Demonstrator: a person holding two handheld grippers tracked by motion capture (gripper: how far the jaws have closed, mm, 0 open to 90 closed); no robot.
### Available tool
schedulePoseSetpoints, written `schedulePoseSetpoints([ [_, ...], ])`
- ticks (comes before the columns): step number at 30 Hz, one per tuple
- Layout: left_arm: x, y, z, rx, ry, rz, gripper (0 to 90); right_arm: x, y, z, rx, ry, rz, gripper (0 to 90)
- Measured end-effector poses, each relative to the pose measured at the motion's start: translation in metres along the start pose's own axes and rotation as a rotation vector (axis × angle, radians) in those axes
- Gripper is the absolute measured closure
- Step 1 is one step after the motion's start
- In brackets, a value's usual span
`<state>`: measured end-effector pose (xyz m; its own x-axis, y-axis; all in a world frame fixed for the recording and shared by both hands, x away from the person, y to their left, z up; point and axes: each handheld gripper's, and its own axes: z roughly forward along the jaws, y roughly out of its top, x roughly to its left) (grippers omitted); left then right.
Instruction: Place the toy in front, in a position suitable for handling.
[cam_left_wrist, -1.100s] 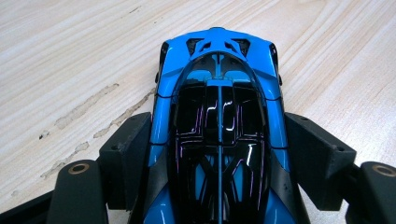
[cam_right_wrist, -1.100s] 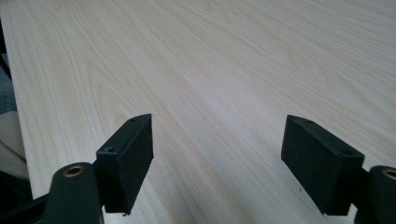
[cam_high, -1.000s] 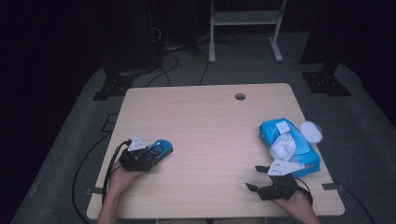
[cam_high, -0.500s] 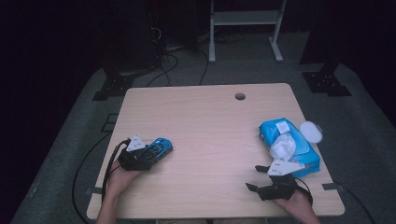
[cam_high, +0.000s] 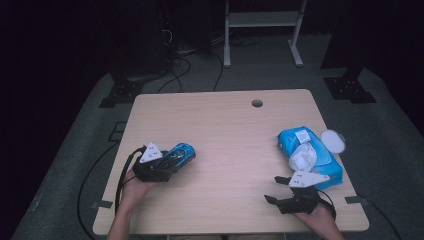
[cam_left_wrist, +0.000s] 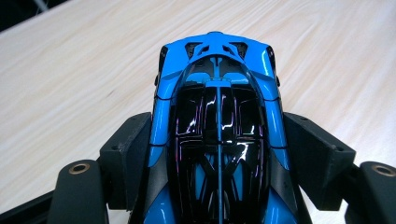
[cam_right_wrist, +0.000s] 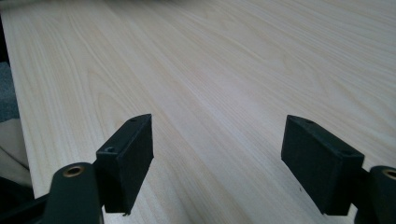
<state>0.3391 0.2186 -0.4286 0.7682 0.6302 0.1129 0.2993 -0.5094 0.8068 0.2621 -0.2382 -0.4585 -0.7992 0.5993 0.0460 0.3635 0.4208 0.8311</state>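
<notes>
My left gripper (cam_high: 169, 161), at the table's left side, is shut on a blue and black toy sports car (cam_high: 181, 151). In the left gripper view the car (cam_left_wrist: 217, 107) lies lengthwise between the black pads (cam_left_wrist: 128, 154), which press on both its sides, and its nose points away over the wood. At the table's front right, my right gripper (cam_high: 274, 189) stands open and points left. Its jaws (cam_right_wrist: 217, 158) are wide apart with only bare tabletop between them.
A blue pack of wet wipes (cam_high: 320, 162) lies at the right edge, just behind my right hand, with a white wipe (cam_high: 302, 157) pulled up and its round white lid (cam_high: 332, 141) open. The light wooden table (cam_high: 225, 130) has a small cable hole (cam_high: 257, 103) near the back.
My left gripper has lifted slightly and shifted a little to the right and away, carrying the toy car. The right gripper has stayed where it was.
</notes>
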Motion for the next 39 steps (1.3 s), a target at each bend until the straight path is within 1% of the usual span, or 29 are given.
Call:
schedulePoseSetpoints([
  [2,-0.009,0.008,0.003,-0.006,-0.017,0.026,27.3,0.0,0.0,-0.001,-0.007,-0.003,0.002,24.4],
  [3,-0.012,0.01,0.005,-0.009,-0.024,0.033,27.4,0.0,0.0,-0.002,-0.011,-0.004,0.003,24.4],
  [7,-0.031,0.024,0.015,-0.012,-0.073,0.081,27.3,0.0,0.001,-0.007,-0.025,-0.006,0.0,24.4],
  [9,-0.041,0.031,0.023,-0.02,-0.105,0.096,27.4,0.0,0.001,-0.01,-0.034,-0.008,0.0,24.4],
  [10,-0.045,0.034,0.026,-0.019,-0.121,0.111,27.3,0.0,0.001,-0.011,-0.041,-0.008,0.003,24.4],
  [14,-0.065,0.046,0.041,-0.029,-0.183,0.141,27.4,0.001,0.002,-0.018,-0.06,-0.012,0.005,24.4],
  [18,-0.083,0.055,0.056,-0.026,-0.245,0.172,27.3,-0.001,0.001,-0.024,-0.073,-0.018,0.008,24.4],
  [22,-0.098,0.06,0.073,-0.016,-0.308,0.191,27.3,-0.003,-0.001,-0.029,-0.081,-0.022,0.02,24.3],
  [24,-0.104,0.06,0.082,-0.004,-0.332,0.204,27.3,-0.004,-0.001,-0.03,-0.086,-0.023,0.021,24.3],
  [25,-0.106,0.06,0.087,0.003,-0.352,0.205,27.3,-0.004,0.0,-0.031,-0.085,-0.024,0.019,24.4],
  [27,-0.109,0.058,0.093,0.011,-0.375,0.207,27.3,-0.004,0.0,-0.031,-0.085,-0.025,0.018,24.4],
  [30,-0.112,0.056,0.102,0.035,-0.396,0.221,27.3,-0.004,0.0,-0.032,-0.087,-0.029,0.009,24.4],
  [33,-0.114,0.051,0.108,0.055,-0.411,0.228,27.3,-0.006,0.003,-0.037,-0.095,-0.054,0.004,24.4],
  [34,-0.114,0.05,0.111,0.065,-0.413,0.24,27.3,-0.008,0.005,-0.04,-0.104,-0.07,0.002,24.7],
  [35,-0.115,0.048,0.112,0.074,-0.415,0.242,27.3,-0.014,0.008,-0.049,-0.12,-0.119,0.01,24.8],
  [36,-0.116,0.047,0.114,0.081,-0.42,0.246,27.3,-0.014,0.008,-0.049,-0.12,-0.119,0.01,24.8],
  [37,-0.116,0.046,0.116,0.091,-0.426,0.257,27.3,-0.023,0.012,-0.057,-0.134,-0.167,0.021,25.2],
  [38,-0.116,0.044,0.117,0.083,-0.431,0.251,27.3,-0.023,0.012,-0.057,-0.134,-0.167,0.021,25.2],
  [39,-0.116,0.044,0.118,0.078,-0.437,0.247,27.3,-0.029,0.014,-0.06,-0.13,-0.197,0.026,25.8],
])
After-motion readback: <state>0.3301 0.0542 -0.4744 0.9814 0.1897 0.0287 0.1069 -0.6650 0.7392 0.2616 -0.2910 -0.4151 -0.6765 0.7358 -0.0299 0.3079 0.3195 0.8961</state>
